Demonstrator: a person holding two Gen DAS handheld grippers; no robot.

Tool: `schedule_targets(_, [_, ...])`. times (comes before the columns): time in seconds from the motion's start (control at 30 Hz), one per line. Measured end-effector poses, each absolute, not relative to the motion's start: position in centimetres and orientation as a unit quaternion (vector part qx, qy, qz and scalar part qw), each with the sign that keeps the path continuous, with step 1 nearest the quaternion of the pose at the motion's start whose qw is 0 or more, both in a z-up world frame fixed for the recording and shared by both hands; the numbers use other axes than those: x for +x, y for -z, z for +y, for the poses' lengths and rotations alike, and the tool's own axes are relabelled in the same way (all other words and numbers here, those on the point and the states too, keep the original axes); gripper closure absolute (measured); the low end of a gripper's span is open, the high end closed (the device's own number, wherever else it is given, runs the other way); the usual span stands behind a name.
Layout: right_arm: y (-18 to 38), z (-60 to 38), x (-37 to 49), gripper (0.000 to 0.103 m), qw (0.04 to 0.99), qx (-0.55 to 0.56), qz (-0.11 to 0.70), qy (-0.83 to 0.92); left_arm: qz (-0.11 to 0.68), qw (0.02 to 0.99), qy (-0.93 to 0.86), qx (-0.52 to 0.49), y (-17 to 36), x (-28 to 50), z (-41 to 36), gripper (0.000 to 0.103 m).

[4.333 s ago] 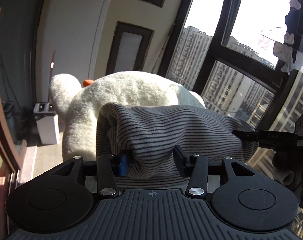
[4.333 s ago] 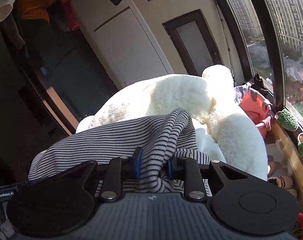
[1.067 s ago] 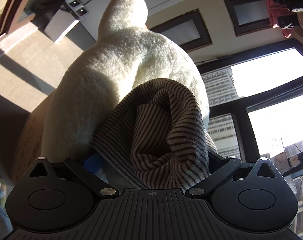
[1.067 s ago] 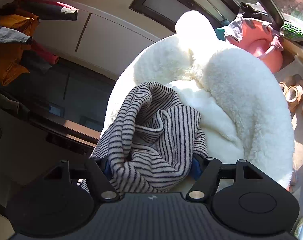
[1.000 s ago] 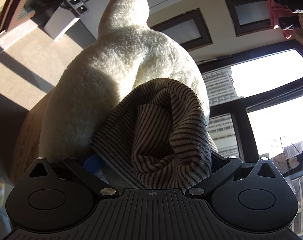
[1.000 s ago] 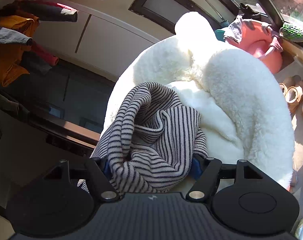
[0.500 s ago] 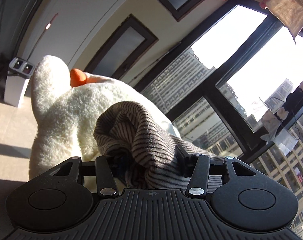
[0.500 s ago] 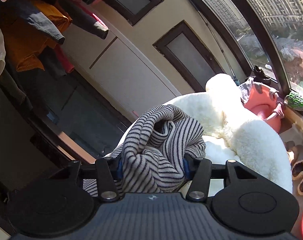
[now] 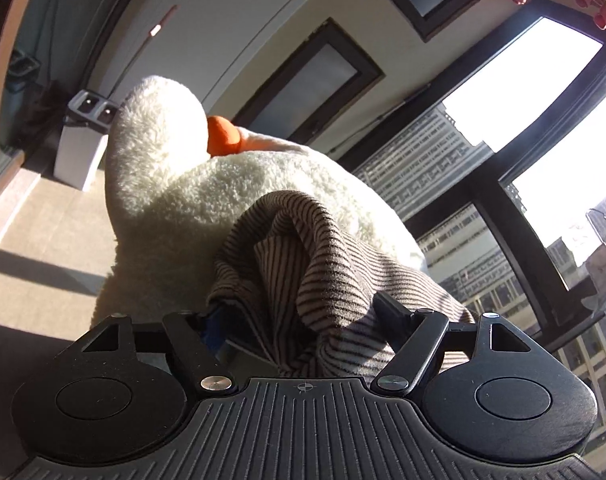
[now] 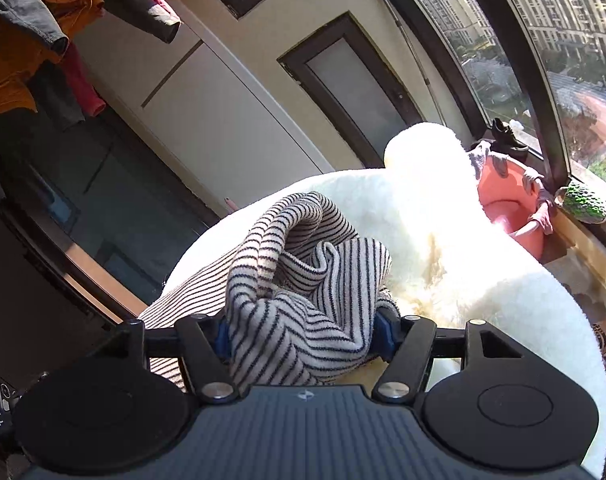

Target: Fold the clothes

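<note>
A cream garment with thin dark stripes (image 9: 323, 272) is bunched between the fingers of my left gripper (image 9: 299, 320), which is shut on it. The same striped garment (image 10: 303, 280) is bunched in my right gripper (image 10: 303, 332), also shut on it. The cloth rises in loose folds above both sets of fingers and hides the fingertips. Its lower part trails off to the left in the right wrist view. Both grippers hold it up in front of a big white plush duck (image 9: 175, 184).
The plush duck (image 10: 455, 248) with an orange beak (image 9: 223, 140) fills the middle. A white bin (image 9: 83, 148) stands on the floor at left. A pink basin (image 10: 507, 208) and potted plants (image 10: 587, 200) line the window sill. Clothes hang overhead (image 10: 31, 32).
Both grippers have tilted and shifted with the striped garment still held. The jaws stand a little wider than half a second ago. The cloth stays bunched between them.
</note>
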State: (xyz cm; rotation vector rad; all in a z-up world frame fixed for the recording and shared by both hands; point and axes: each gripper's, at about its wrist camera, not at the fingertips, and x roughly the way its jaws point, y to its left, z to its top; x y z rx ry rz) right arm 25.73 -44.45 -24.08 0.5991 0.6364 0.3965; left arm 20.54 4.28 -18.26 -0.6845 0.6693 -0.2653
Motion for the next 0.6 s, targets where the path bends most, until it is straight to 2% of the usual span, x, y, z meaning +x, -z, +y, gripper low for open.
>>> schedule_targets(0.1, [22.7, -44.0, 25.0, 0.039, 0.903, 0.228, 0.295, -0.213, 0.288, 0.901, 0.118, -0.301, 15.9, 18.0, 3.2, 0.023])
schedule_targets(0.13, [22.4, -43.6, 24.7, 0.037, 0.91, 0.207, 0.287, -0.217, 0.269, 0.916, 0.104, -0.277, 15.0, 17.1, 2.5, 0.019])
schedule_targets(0.17, [22.2, -43.2, 24.3, 0.036, 0.917, 0.187, 0.278, -0.218, 0.24, 0.939, 0.076, -0.233, 13.5, 16.0, 1.3, 0.011])
schedule_targets(0.27, [22.1, -42.9, 23.7, 0.031, 0.921, 0.171, 0.268, -0.224, 0.182, 0.973, 0.014, -0.138, 10.2, 13.9, -0.9, 0.009])
schedule_targets(0.3, [22.0, -43.1, 23.8, 0.031, 0.919, 0.175, 0.269, -0.231, 0.179, 0.974, 0.026, -0.139, 9.6, 13.9, -1.2, 0.009])
schedule_targets(0.37, [22.1, -43.9, 24.4, 0.024, 0.903, 0.204, 0.282, -0.252, 0.181, 0.967, 0.075, -0.16, 9.0, 14.1, -1.7, 0.009])
schedule_targets(0.43, [22.8, -45.2, 25.8, 0.011, 0.873, 0.269, 0.303, -0.27, 0.182, 0.958, 0.124, -0.181, 8.4, 14.4, -2.2, 0.009])
schedule_targets(0.5, [24.0, -46.3, 27.3, 0.008, 0.84, 0.344, 0.324, -0.266, 0.247, 0.934, 0.161, -0.2, 10.5, 16.4, -3.9, 0.01])
schedule_targets(0.6, [25.6, -48.0, 28.1, 0.007, 0.791, 0.442, 0.336, -0.256, 0.315, 0.924, 0.137, -0.169, 15.0, 19.0, -6.0, 0.012])
